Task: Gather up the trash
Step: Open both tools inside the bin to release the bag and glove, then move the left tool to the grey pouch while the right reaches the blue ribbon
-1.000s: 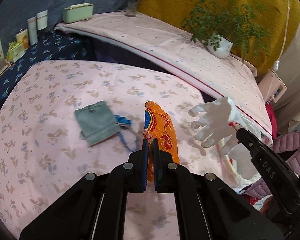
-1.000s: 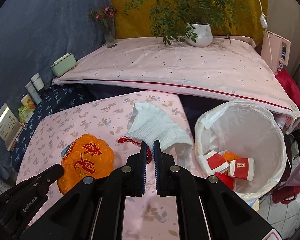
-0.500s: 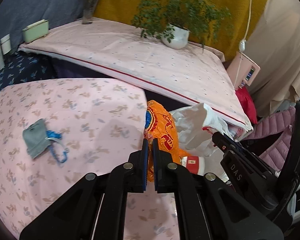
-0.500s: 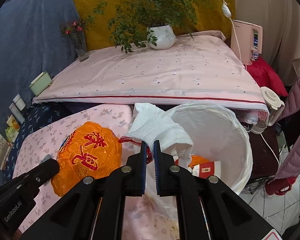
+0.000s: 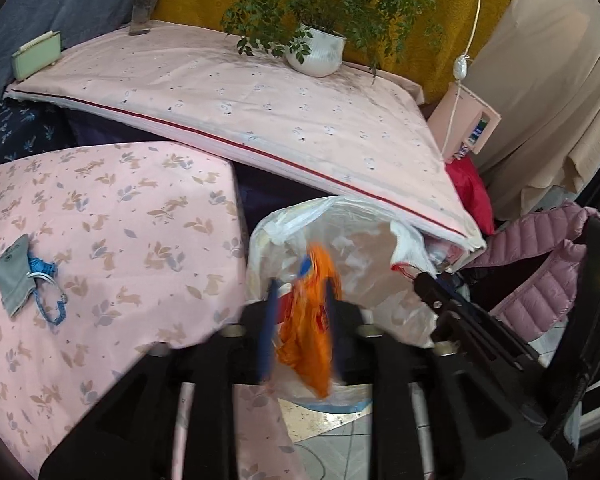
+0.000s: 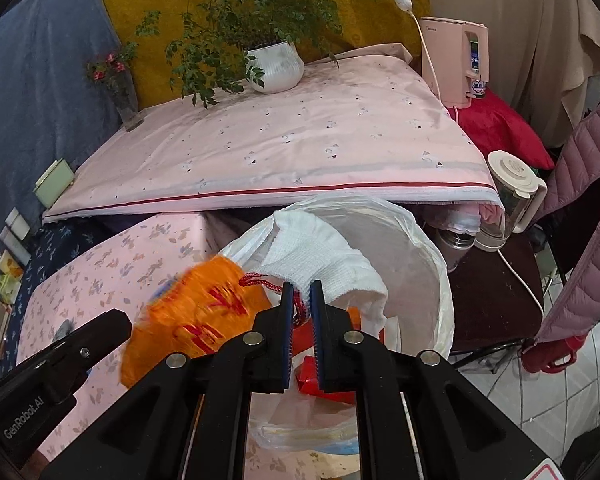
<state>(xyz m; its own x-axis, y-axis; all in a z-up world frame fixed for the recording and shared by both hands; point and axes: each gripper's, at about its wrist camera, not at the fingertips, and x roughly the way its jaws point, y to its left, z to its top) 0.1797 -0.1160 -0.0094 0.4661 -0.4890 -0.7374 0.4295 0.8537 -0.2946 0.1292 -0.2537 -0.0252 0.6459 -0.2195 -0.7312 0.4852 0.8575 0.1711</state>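
Midway through the clear-up, the left gripper (image 5: 300, 312) has just been opening its jaws, and the crumpled orange plastic wrapper with red characters (image 5: 312, 320) sits loose and blurred between them, apparently released, directly above the mouth of the round bin lined with a white plastic bag (image 6: 432, 256). Beside it, the right gripper (image 6: 302, 304) has begun parting its jaws too; the red cord (image 6: 296, 308) of the white knitted glove (image 6: 320, 252) runs through the narrow gap, and whether the pads still pinch it cannot be told. The glove itself drapes forward of those jaws over the bin's near rim. Below the right jaws, inside the liner, lie red-and-white paper scraps (image 6: 320, 376) already thrown away. Judging by the scene, two pieces are on the point of going in, while a grey fabric pouch with a blue cord (image 5: 18, 276) remains on the pink floral-print tablecloth (image 5: 120, 220), well to the left of the left jaws, possibly next.
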